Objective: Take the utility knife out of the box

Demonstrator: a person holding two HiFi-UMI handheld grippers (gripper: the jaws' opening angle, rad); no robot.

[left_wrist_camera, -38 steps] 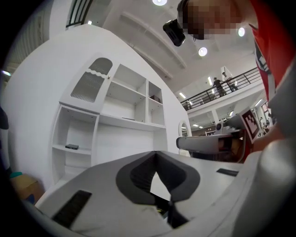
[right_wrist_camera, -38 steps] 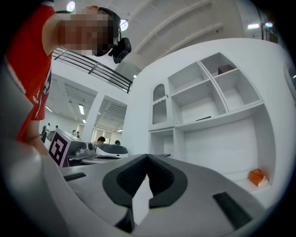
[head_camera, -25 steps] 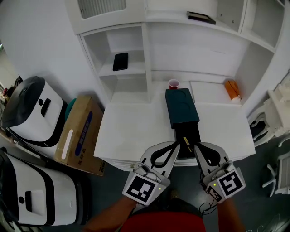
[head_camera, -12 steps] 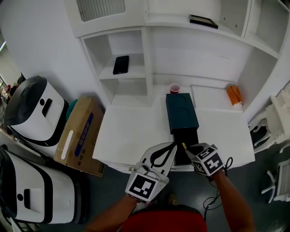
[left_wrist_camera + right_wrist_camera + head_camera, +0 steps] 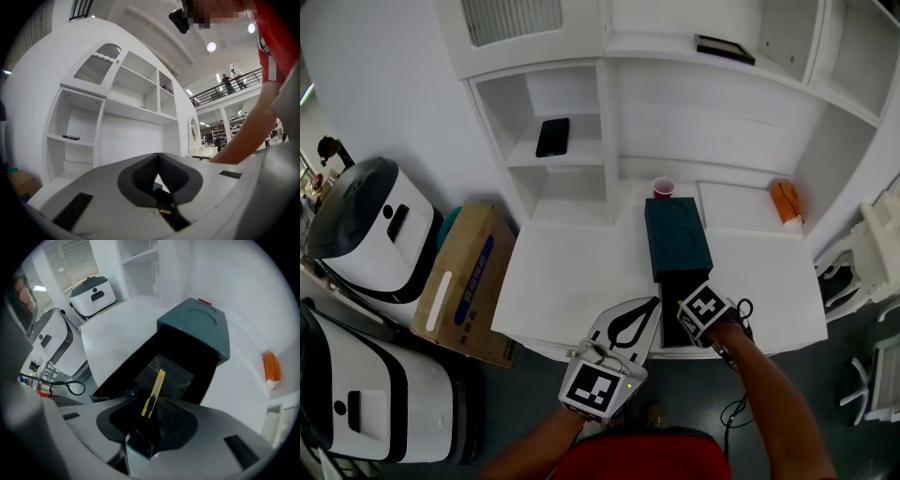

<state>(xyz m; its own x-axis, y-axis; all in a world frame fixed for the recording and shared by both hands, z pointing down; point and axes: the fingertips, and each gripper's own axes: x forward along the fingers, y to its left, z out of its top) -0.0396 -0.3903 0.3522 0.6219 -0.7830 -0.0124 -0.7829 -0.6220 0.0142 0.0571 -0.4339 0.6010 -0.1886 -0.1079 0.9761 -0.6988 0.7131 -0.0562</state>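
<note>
A dark teal box lies on the white table, its black drawer pulled out toward the front edge. The yellow utility knife lies in the drawer on a clear plastic bag. My right gripper points steeply down into the drawer. Its jaws have just been opening, and the right gripper now stands open with the knife's near end in the gap. Left of the drawer, my left gripper is held level and shut on nothing; in its own view the left gripper faces the shelves.
A red cup stands behind the box and an orange object lies at the back right. A black phone rests on a shelf. A cardboard box and white appliances stand left of the table.
My right gripper has tipped from level to pointing down and has sunk into the open drawer over the knife, and its jaws have spread. The left gripper has hardly moved.
</note>
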